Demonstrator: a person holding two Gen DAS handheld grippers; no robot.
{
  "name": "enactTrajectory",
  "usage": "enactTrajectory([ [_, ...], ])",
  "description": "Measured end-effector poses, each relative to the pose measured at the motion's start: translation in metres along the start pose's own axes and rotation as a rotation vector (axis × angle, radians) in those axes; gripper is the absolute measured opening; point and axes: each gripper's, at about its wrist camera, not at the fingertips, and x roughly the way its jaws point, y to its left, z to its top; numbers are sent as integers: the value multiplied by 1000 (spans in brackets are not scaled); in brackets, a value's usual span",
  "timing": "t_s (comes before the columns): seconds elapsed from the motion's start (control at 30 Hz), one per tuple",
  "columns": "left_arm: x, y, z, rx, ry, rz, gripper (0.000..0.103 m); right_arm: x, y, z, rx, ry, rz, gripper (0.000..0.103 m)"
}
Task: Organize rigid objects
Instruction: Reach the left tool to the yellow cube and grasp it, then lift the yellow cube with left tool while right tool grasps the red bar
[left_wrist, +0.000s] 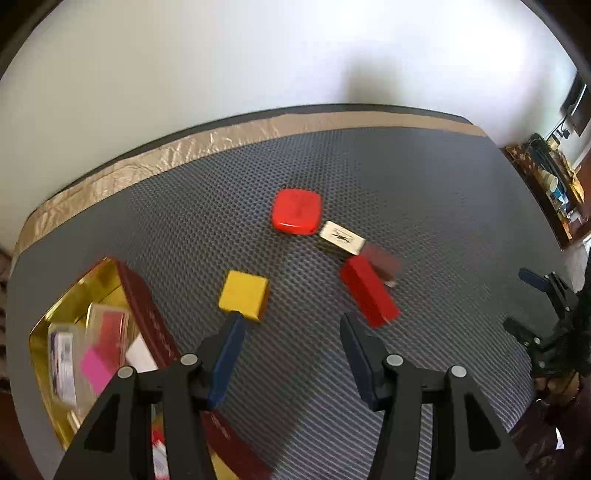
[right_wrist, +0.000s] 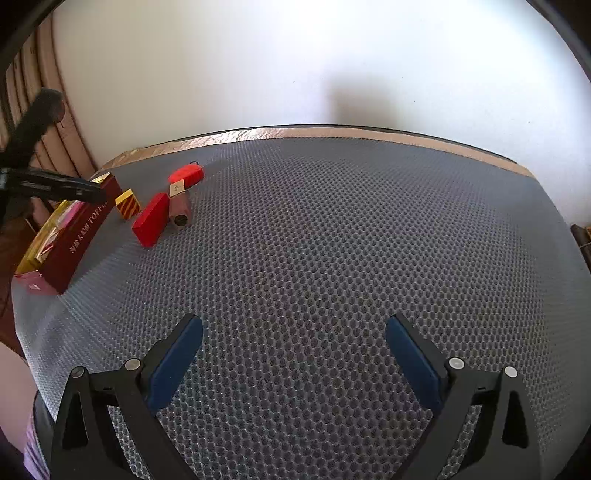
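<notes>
Empty, spread fingers of both grippers; tin's contents visible only from left wrist.

Lower left of left wrist view: gold-lined maroon tin box running off the frame edge, its packets smearing. Mid-right, brownish cylindrical tube blurring behind the long red rectangular block.
</notes>
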Motion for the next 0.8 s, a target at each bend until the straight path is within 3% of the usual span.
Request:
enactTrajectory([
  [0.4, 55, 33, 11, 4, 79, 10, 55, 18, -1, 4, 34, 58, 30, 99],
  [0.43, 58, 32, 10, 7, 79, 24, 51, 21, 0, 4, 34, 64, 31, 99],
  [0.5, 60, 28, 4, 6, 62, 54, 30, 25, 2, 5, 32, 80, 28, 99],
  [0.67, 49, 13, -18, -108, 14, 22, 30, 28, 5, 5, 21, 86, 19, 101],
  [0.8, 24, -7, -51, -226, -58, -72, 30, 29, 8, 5, 9, 88, 7, 101],
])
